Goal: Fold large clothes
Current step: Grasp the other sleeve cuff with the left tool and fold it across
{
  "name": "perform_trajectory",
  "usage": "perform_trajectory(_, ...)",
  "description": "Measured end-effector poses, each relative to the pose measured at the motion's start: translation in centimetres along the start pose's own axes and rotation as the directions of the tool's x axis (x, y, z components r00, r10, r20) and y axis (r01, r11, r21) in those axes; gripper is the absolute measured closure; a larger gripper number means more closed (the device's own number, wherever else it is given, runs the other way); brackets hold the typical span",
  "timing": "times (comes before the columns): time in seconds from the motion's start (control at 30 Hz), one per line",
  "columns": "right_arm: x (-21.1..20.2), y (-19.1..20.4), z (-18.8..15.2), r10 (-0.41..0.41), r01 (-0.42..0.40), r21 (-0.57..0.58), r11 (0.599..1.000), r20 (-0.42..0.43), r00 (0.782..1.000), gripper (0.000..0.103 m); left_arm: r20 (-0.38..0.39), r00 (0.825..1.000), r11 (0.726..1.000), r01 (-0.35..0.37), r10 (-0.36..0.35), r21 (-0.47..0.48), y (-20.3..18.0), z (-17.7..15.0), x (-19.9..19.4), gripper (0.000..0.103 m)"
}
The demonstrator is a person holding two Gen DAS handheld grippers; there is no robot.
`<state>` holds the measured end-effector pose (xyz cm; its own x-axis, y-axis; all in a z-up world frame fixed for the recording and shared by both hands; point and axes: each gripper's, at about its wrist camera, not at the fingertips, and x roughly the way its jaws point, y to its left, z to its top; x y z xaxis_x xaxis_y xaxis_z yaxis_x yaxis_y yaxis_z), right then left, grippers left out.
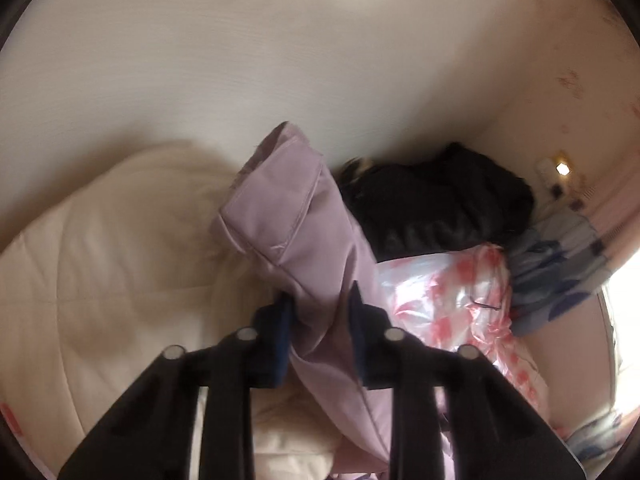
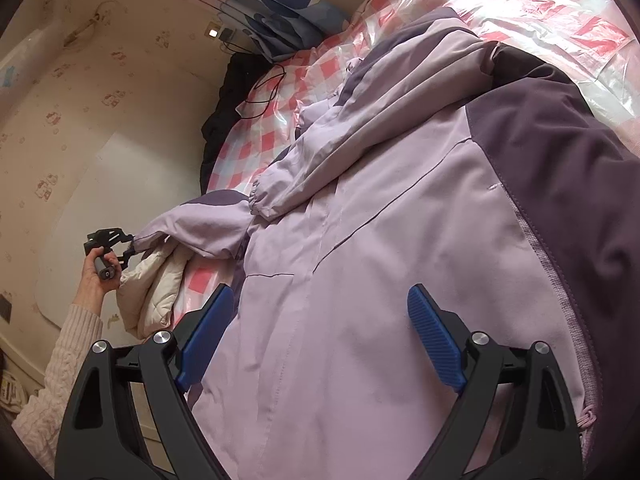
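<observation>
A large lilac jacket with dark purple panels lies spread on the bed. One sleeve is folded across its chest. The other sleeve is pulled out to the left, and my left gripper holds its cuff. In the left wrist view my left gripper is shut on that lilac sleeve, whose cuff sticks up past the fingers. My right gripper is open and empty, hovering just above the jacket's front.
The bed has a clear plastic sheet over a pink checked cover. A cream quilted coat lies at the left edge, a black garment by the wall, and a blue patterned cloth at the far end.
</observation>
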<state>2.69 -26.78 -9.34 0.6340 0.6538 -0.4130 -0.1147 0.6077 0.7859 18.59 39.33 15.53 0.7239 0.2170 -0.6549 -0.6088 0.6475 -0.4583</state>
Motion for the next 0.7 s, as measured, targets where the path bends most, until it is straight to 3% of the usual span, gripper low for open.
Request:
perform_trajectory(0.07, -0.3, 0.2, 0.1, -0.002, 0.002, -0.007, 1.000, 0.013, 1.000, 0.018, 0.057, 0.996, 0.996, 0.065, -0.069, 0.060, -2.3, -0.7, -2.0, 0.080)
perform_trajectory(0.17, -0.7, 0.8, 0.2, -0.013, 0.014, -0.033, 0.999, 0.034, 0.999, 0.018, 0.077, 0.974, 0.972, 0.206, -0.215, 0.112, -6.0, -2.1, -4.4, 0.081)
perform_trajectory(0.27, -1.2, 1.3, 0.5, -0.018, 0.021, -0.048, 0.999, 0.058, 0.998, 0.018, 0.053, 0.932, 0.920, 0.343, -0.359, 0.188, -12.0, -4.4, -7.1, 0.083)
perform_trajectory(0.47, -2.8, 0.4, 1.6, -0.016, 0.016, -0.002, 1.000, 0.119, 0.993, 0.018, -0.085, 0.844, 0.776, 0.523, -0.530, 0.351, -23.4, -11.9, -11.1, 0.086)
perform_trajectory(0.53, -3.5, 0.0, 2.0, -0.010, 0.007, 0.019, 1.000, 0.144, 0.990, 0.018, -0.146, 0.824, 0.729, 0.556, -0.548, 0.399, -26.4, -15.0, -11.5, 0.086)
perform_trajectory(0.7, -5.7, -1.1, 3.1, -0.002, -0.014, 0.071, 0.997, 0.220, 0.976, 0.018, -0.341, 0.778, 0.581, 0.623, -0.527, 0.523, -33.3, -26.3, -9.7, 0.086)
